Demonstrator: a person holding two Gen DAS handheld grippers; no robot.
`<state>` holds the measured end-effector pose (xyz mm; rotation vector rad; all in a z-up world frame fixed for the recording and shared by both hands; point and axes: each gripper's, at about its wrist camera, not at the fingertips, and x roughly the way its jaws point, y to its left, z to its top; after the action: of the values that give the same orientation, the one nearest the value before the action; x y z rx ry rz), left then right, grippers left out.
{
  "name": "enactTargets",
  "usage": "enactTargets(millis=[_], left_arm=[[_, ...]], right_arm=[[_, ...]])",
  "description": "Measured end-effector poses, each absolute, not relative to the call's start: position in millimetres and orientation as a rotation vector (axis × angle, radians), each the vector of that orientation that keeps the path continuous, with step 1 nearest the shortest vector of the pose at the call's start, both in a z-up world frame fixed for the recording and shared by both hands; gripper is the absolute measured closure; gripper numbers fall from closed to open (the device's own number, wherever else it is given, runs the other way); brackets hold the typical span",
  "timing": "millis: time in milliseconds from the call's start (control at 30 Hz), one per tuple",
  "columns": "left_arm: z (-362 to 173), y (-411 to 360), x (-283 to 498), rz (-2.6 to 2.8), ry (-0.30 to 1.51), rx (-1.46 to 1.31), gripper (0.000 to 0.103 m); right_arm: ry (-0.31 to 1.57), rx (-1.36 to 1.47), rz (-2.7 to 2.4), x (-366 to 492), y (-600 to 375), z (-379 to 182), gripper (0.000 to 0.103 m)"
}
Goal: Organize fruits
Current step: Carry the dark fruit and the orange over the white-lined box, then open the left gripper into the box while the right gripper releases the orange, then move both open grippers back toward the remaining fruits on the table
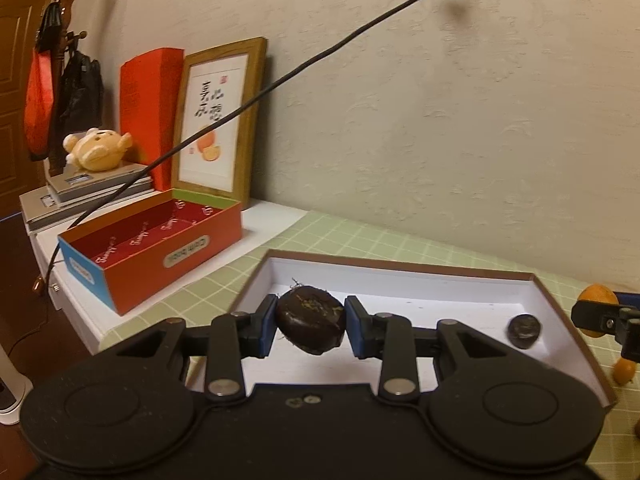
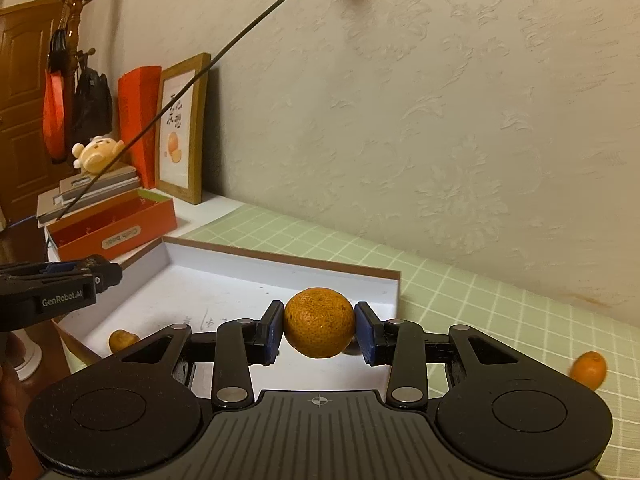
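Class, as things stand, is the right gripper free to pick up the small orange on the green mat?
Probably not: the right gripper is shut on an orange, so the small orange must wait.

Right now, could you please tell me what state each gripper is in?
Left gripper: closed on a dark brown fruit, above the white box.
Right gripper: closed on an orange fruit.

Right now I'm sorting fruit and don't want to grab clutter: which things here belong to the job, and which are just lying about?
Job: dark fruit in left gripper; orange in right gripper; white tray; small dark fruit in tray; loose orange on mat.

Lying about: red box, framed picture, plush toy, cable.
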<state>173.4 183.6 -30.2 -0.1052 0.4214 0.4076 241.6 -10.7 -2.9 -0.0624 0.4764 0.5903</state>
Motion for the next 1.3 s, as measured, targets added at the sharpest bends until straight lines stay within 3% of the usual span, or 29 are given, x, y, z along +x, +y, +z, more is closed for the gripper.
enactTargets(millis=[433,467,500,533,567,600,1300], left_arm=[[-39.7,204.6,186.5,0.428,0.453,-0.110,0.077],[-40.6,204.7,188.5,0.435,0.458,-0.109,0.070],[-40.9,203.8,190.1,0.459,0.461,-0.100,0.040],[-40.5,202.8,189.4,0.489,0.447,-0.089,0.019],[-39.1,200.9,185.7,0.527,0.408,-0.077,0.009],[-37.6,200.2,184.0,0.541,0.384,-0.071,0.006],[-25.3,187.9,176.1,0.472,0.385,-0.043,0.006]], right_arm=[[0.513,-0.079,0.608,264.4,18.1,-23.6,0.064],[0.505,-0.089,0.601,265.6,20.2,-24.4,0.064],[0.489,-0.116,0.581,266.5,23.5,-25.7,0.063],[0.474,-0.144,0.536,267.3,26.2,-27.3,0.039],[0.449,-0.154,0.486,267.1,26.4,-28.4,0.017],[0.402,-0.134,0.471,264.7,22.2,-28.5,0.001],[0.416,-0.047,0.462,266.1,-3.6,-16.4,0.000]])
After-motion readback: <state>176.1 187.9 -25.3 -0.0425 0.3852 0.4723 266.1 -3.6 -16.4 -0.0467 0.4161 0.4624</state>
